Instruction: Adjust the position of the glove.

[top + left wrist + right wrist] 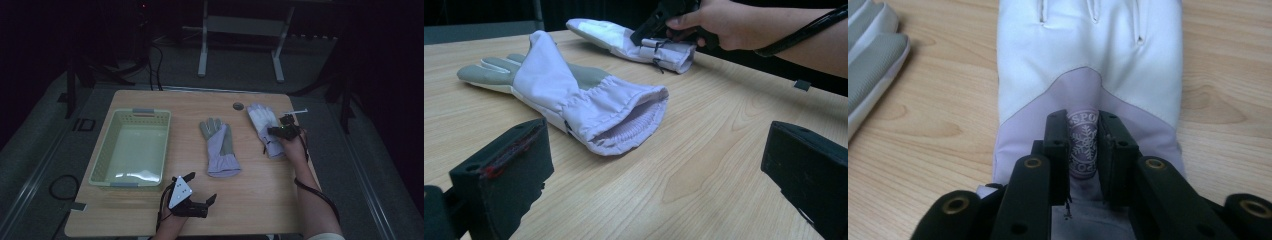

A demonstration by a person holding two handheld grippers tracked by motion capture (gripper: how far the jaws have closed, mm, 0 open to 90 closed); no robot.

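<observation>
Two white and lavender gloves lie flat on the wooden table [260, 200]. The one at mid-table [220, 147] [574, 95] has a grey palm patch, and its cuff opens toward my left gripper. The other glove [260, 120] [609, 35] [1088, 50] lies at the right. My right gripper [280, 127] [649, 30] [1083, 145] points down onto its back near the cuff, shut on a pinched ridge of fabric that bears a round snowflake logo. My left gripper [202, 186] [654, 165] stands open near the table's front edge, nothing between its jaws.
A pale green plastic basket [145, 114] stands on the left of the table with nothing in it. A round cable hole [238, 106] sits near the back edge. The grey fingers of the middle glove [868, 55] reach into the right gripper view's left corner.
</observation>
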